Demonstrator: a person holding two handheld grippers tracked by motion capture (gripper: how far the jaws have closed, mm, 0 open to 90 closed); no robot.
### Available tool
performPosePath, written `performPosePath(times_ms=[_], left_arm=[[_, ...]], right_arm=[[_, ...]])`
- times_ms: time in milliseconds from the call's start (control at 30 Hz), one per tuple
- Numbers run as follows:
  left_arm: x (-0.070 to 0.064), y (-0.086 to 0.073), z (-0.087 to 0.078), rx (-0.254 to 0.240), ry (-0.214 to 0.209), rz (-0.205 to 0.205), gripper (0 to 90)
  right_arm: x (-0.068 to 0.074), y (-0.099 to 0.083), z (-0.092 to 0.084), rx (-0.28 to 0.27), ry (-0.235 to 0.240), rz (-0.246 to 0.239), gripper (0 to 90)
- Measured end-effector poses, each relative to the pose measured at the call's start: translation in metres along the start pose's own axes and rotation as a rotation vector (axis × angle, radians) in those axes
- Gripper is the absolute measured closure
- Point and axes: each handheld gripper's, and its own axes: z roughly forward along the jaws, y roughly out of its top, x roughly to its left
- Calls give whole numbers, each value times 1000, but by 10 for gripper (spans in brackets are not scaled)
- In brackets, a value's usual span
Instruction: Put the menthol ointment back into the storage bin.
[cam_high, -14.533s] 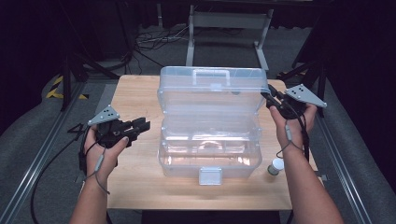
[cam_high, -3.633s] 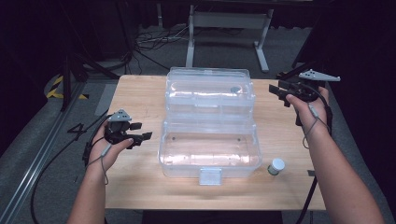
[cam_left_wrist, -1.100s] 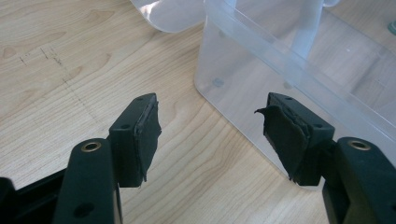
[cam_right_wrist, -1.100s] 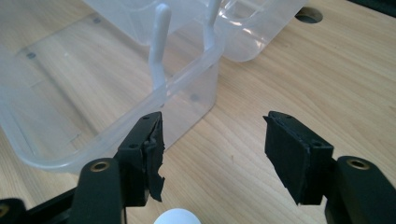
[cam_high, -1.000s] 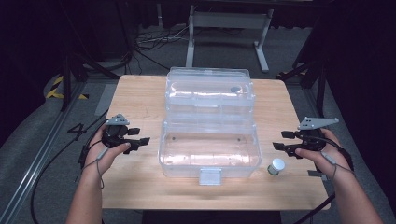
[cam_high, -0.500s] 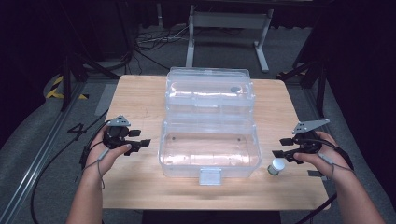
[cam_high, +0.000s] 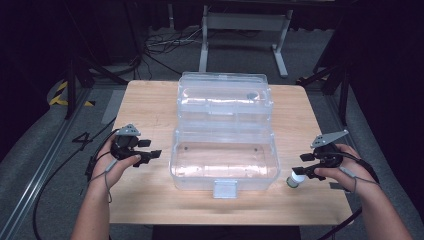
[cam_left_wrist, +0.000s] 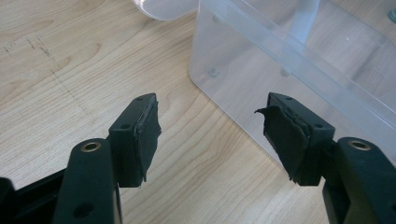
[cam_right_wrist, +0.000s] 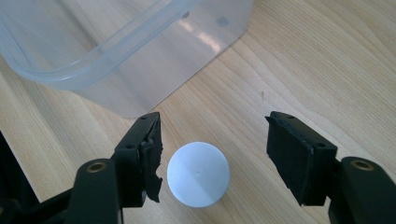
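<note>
A clear plastic box (cam_high: 223, 159) stands open in the middle of the wooden table (cam_high: 150, 107), its lid (cam_high: 224, 100) folded back behind it. A small bottle with a white cap (cam_high: 295, 179) (cam_right_wrist: 198, 174) stands near the box's front right corner. My right gripper (cam_high: 300, 166) (cam_right_wrist: 212, 158) is open above it, and the cap sits between the jaws, nearer the left one and not touching it. My left gripper (cam_high: 151, 153) (cam_left_wrist: 210, 128) is open just left of the box wall (cam_left_wrist: 261, 74), with nothing between its jaws.
A white latch (cam_high: 224, 189) hangs at the box's front edge. Bare tabletop lies to the left and right of the box. Cables (cam_high: 60, 172) trail on the grey floor at the left, and a metal stand (cam_high: 240, 30) is beyond the far edge.
My right gripper came from the back right corner down to the front right, and over the last second it closed in over the white-capped bottle. The left gripper has barely moved.
</note>
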Motion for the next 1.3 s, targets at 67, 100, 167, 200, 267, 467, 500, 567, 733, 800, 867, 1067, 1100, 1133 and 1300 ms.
performPosePath(times_ms=[67,100,167,200,267,467,500,567,733,800,867,1067,1100,1133,1300], left_arm=[[0,0,-1,-2,4,-1,367],[0,0,-2,-2,5,2,367],[1,1,-2,1,2,3,367],[1,1,-2,1,2,3,367],[0,0,-3,3,2,7,367],[0,-2,-6,4,5,8,367],[-1,-2,-7,5,7,4,367],[-1,-3,-8,4,7,3,367],[-1,-6,-11,5,12,7,367],[-2,-7,-12,7,14,-3,367],[-2,-8,-12,9,16,-3,367],[-2,-10,-13,14,17,-6,366],[-2,-10,-13,15,17,-5,365],[-2,-10,-13,15,17,-5,365],[-2,-11,-14,13,19,-5,365]], right_arm=[[0,0,0,6,2,-6,363],[1,1,0,11,2,-12,363],[2,3,1,18,4,-29,363],[2,3,1,18,4,-29,363],[2,4,3,25,11,-50,364],[4,4,6,51,22,-65,365],[4,4,7,65,27,-68,365],[5,4,8,78,30,-88,365],[7,4,14,106,51,-107,364],[8,4,16,120,57,-113,364],[8,3,18,128,65,-118,363],[6,-2,24,181,70,-128,363],[5,-3,25,186,70,-130,366],[5,-3,25,186,70,-130,366],[4,-5,27,225,69,-167,408]])
